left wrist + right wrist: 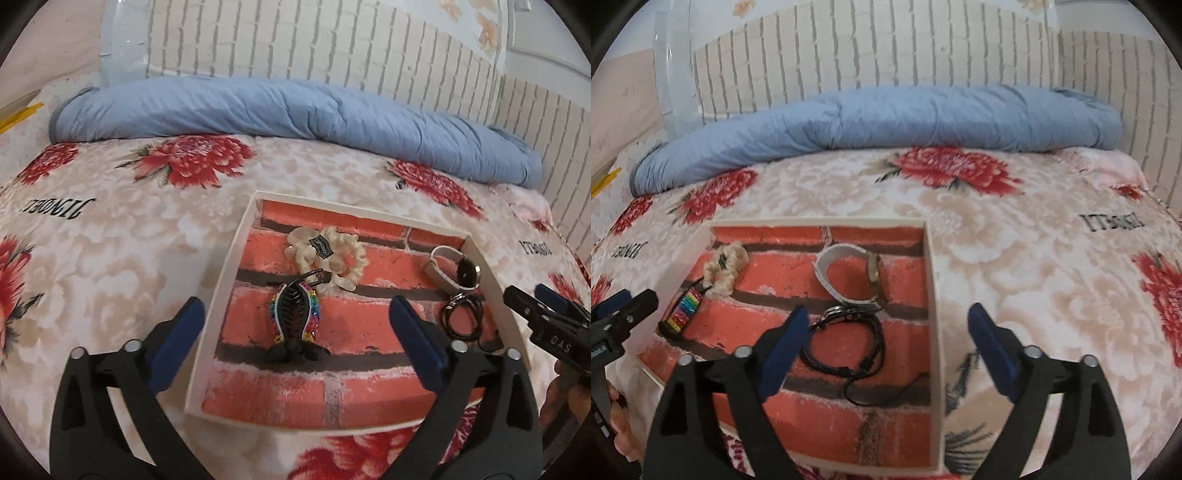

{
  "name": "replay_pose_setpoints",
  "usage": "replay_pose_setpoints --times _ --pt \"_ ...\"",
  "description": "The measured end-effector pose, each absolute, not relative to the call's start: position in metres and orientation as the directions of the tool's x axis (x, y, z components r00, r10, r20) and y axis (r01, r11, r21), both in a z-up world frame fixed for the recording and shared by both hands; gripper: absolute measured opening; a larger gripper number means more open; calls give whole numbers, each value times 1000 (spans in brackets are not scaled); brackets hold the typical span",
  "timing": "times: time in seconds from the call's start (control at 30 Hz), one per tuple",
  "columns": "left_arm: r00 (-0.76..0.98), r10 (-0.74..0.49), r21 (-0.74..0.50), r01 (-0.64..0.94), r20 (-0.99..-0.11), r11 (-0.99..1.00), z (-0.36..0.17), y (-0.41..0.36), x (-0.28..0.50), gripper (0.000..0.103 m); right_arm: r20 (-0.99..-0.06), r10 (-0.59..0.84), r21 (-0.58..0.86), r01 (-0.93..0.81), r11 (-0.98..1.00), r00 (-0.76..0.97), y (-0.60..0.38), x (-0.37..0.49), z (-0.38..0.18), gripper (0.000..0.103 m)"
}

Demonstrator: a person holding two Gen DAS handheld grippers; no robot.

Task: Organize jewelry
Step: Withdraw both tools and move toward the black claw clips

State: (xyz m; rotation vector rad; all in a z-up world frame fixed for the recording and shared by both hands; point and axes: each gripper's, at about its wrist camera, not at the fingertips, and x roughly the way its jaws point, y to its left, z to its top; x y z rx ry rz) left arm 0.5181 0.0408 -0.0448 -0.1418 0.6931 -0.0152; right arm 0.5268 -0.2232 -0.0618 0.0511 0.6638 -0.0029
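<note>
Both wrist cameras look steeply down and forward, close above the bed, toward the far brick-patterned wall (295,40), the left from the tray's (236,236) near-left side, the right from its near-right side, sharing tray, blue quilt (879,118) and wall.

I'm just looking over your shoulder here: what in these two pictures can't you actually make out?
- Watch face: right view shows it edge-on; in the left view it is dark and unreadable.
- Scrunchie label: too small to read in either view.
- Hair clip: right view shows only its side, partly behind the tray wall.
- Black cord: left view, partly behind the left gripper finger.
</note>
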Motion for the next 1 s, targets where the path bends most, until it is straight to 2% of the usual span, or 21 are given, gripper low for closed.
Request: replay_pose_setpoints --times 0.13,0.23,0.53,1.0 --pt "760 -54 -129 -40 -648 991 -33 40 501 98 -594 -1 21 16 1000 805 -225 500 -45 91" --pt "772 -52 -131 -42 -633 990 -17 39 479 98 -571 -11 3 16 1000 821 -227 472 -36 96" --pt "777 -7 -111 -81 -630 991 8 46 390 98 -554 -37 -38 20 999 831 -232 379 -22 99" --pt "768 58 -69 -132 -637 989 -12 91 279 98 -577 -122 -66 103 993 808 -269 290 -41 99"
